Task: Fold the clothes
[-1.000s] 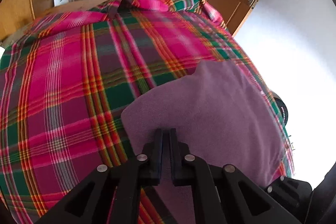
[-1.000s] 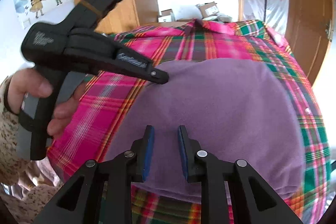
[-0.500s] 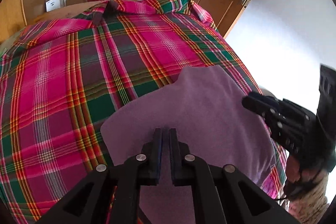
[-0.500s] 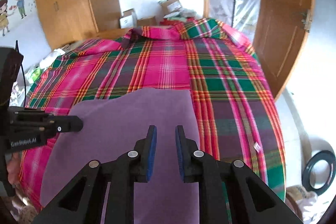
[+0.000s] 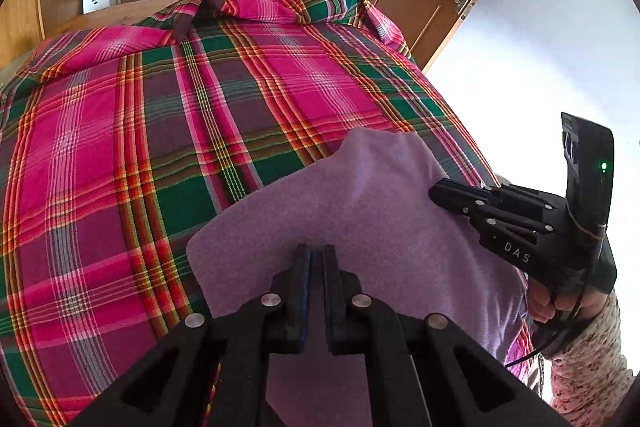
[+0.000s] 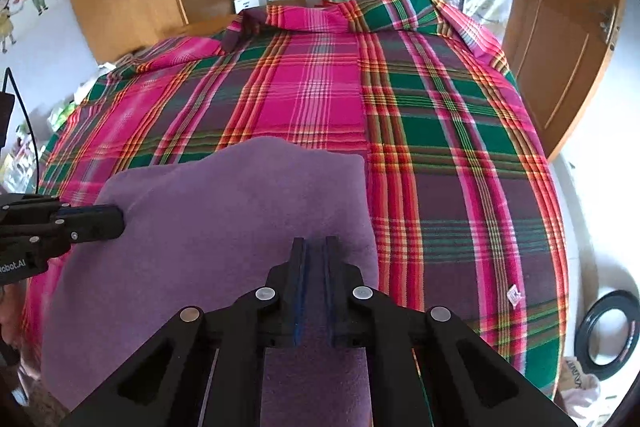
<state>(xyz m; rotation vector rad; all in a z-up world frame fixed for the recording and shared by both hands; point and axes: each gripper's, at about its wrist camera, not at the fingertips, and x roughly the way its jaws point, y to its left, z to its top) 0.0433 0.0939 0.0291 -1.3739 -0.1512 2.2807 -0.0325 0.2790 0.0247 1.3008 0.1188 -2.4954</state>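
Bed (image 6: 460,155) under a pink, green and red plaid cover takes up most of both views; it is my work surface, so the garment is spread flat on it at the near edge, close to me, toward the near left corner as the right camera sees it. Purple garment (image 6: 224,211) lies there, soft fleece-like cloth, its far edge humped and uneven, which I judge to be a fold partly made rather than finished. My left gripper (image 5: 316,259) has its jaws drawn nearly together on the near edge of the cloth; fabric seems to pass between them, so I read it as a pinch. My right gripper (image 6: 315,251) shows the same narrow gap over the near right part of the garment, likely also pinching, though the contact itself sits under the fingers and I cannot confirm it. Holding both near corners would let me lift and carry that edge across. Hidden: the garment's near hem, below both frames; whether it has sleeves; the layers beneath. A black ring (image 6: 608,327) lies on the floor by the bed's right edge.
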